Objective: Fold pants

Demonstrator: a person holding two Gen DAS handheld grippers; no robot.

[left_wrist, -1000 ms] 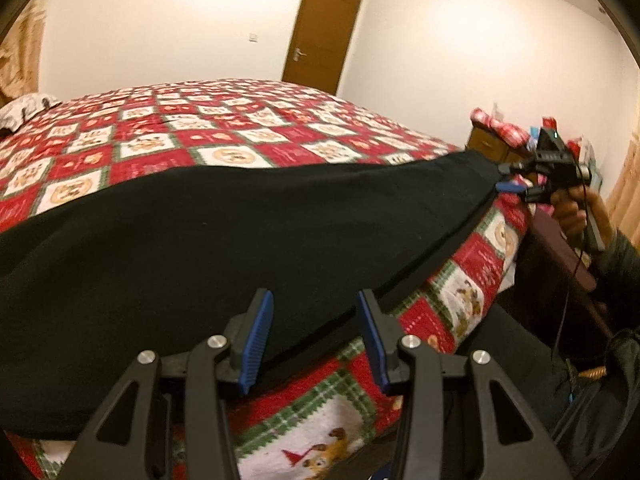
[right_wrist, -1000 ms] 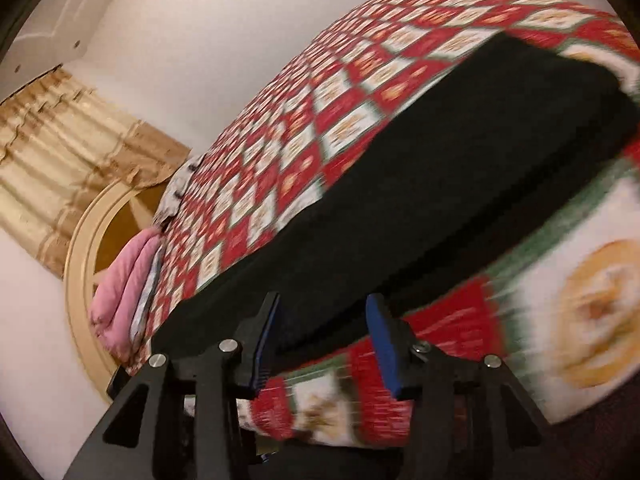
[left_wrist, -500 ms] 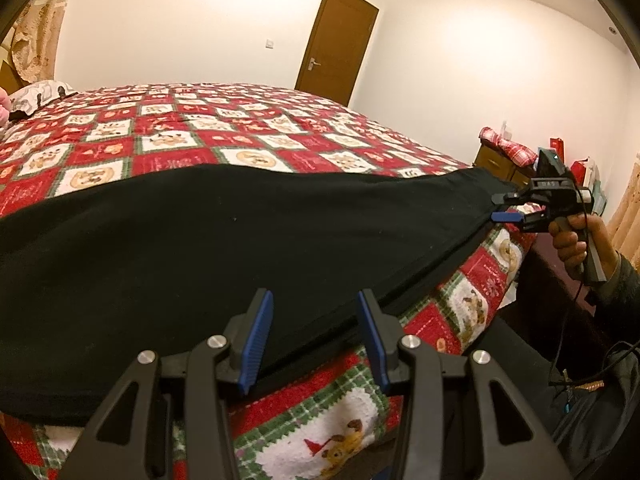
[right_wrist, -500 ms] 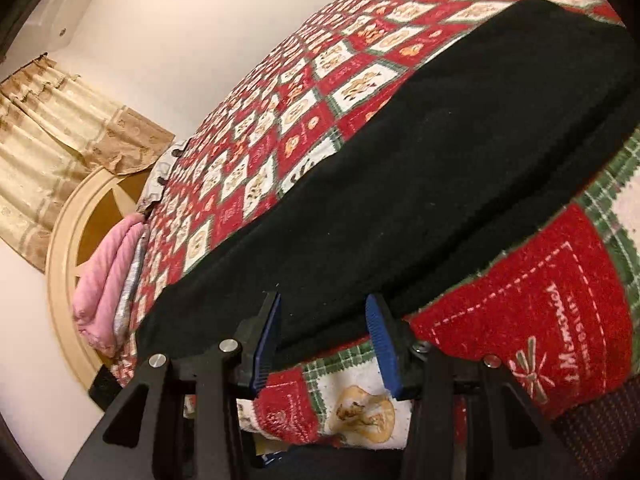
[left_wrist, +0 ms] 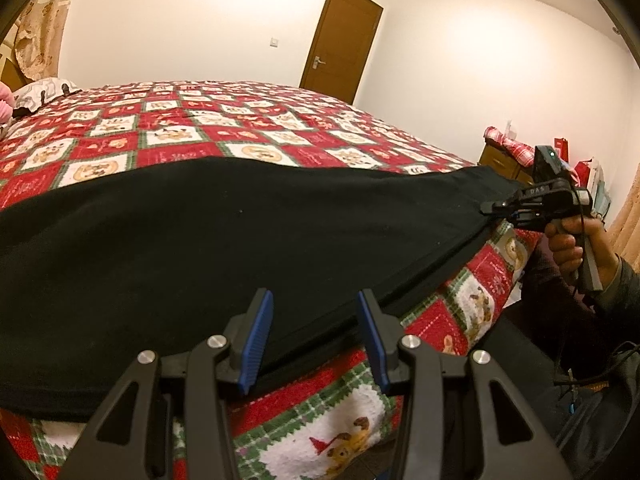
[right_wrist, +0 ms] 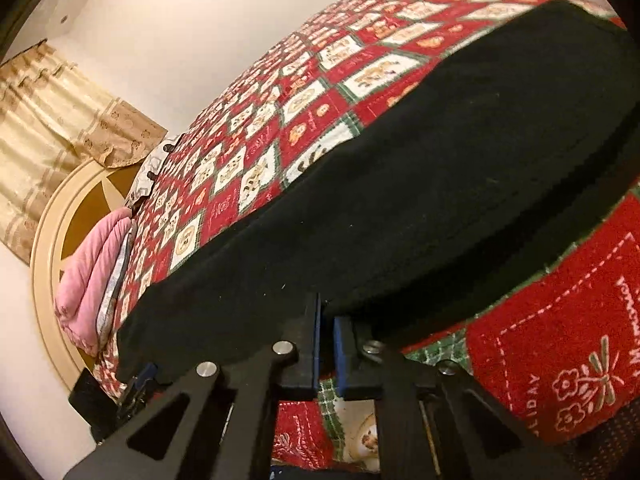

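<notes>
I see the black pants (left_wrist: 240, 248) spread flat along the near edge of the bed, on a red, white and green Christmas quilt (left_wrist: 224, 128), their lower hem running just ahead of both claws.

My left claw (left_wrist: 312, 340) is released, its blue pads (left_wrist: 256, 340) standing apart with the pants' edge lying just beyond and between them; I cannot tell that either pad touches the cloth.

My right claw (right_wrist: 326, 340) has just been closing and is now clenched, its pads nearly together right at the hem of the pants (right_wrist: 440, 184); from the left wrist view its tip (left_wrist: 494, 206) sits on the far corner of the black cloth, so I read it as grasping the pants there. A hand (left_wrist: 576, 244) holds its handle.

Beyond the left claw stand a brown door (left_wrist: 340, 40) and a white wall. Past the right claw, to its left, lie a pink pillow (right_wrist: 92, 272) and a curtain (right_wrist: 52, 120).
</notes>
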